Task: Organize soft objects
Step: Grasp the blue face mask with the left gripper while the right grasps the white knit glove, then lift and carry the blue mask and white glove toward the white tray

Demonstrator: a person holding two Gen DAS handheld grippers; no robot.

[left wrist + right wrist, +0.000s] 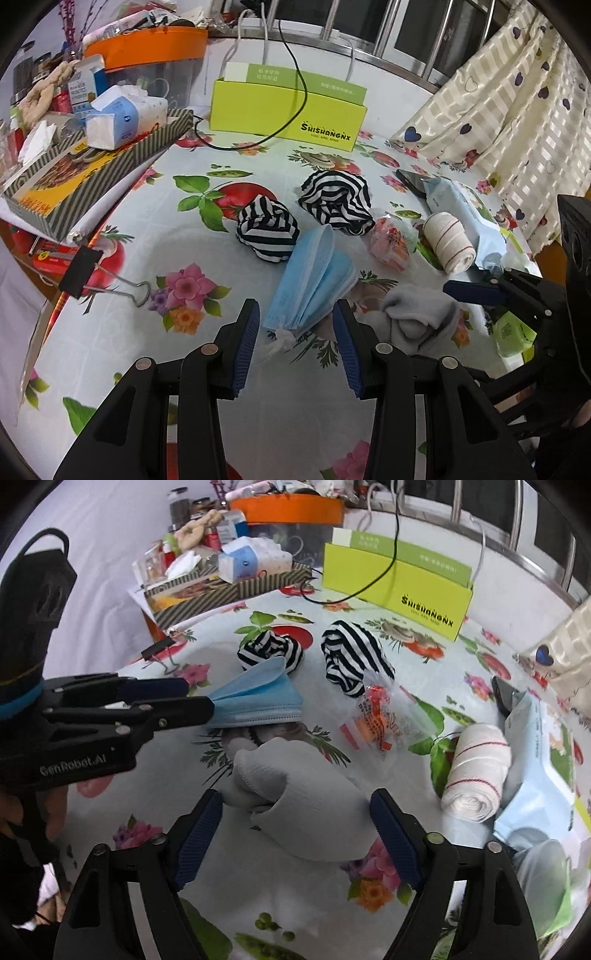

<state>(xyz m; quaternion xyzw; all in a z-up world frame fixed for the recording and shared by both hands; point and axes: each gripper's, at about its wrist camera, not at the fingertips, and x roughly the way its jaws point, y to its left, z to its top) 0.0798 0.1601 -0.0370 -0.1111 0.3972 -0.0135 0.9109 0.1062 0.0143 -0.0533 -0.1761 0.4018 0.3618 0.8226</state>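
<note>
A stack of blue face masks (314, 280) lies on the floral tablecloth, its near end between the open fingers of my left gripper (295, 314); the masks also show in the right wrist view (258, 698), where the left gripper (203, 698) reaches them from the left. A grey sock bundle (299, 794) lies between the open fingers of my right gripper (295, 805); it also shows in the left wrist view (417, 314). Two black-and-white striped sock bundles (267, 229) (336, 201) lie behind the masks. A rolled white bandage (476, 771) lies at the right.
A lime-green open box (288, 107) stands at the back with a black cable over it. A striped box with tissues (92, 162) and an orange container (147, 46) are at back left. A binder clip (96, 277), a plastic snack packet (384, 716), a wipes pack (535, 775) and a phone (413, 181) lie around.
</note>
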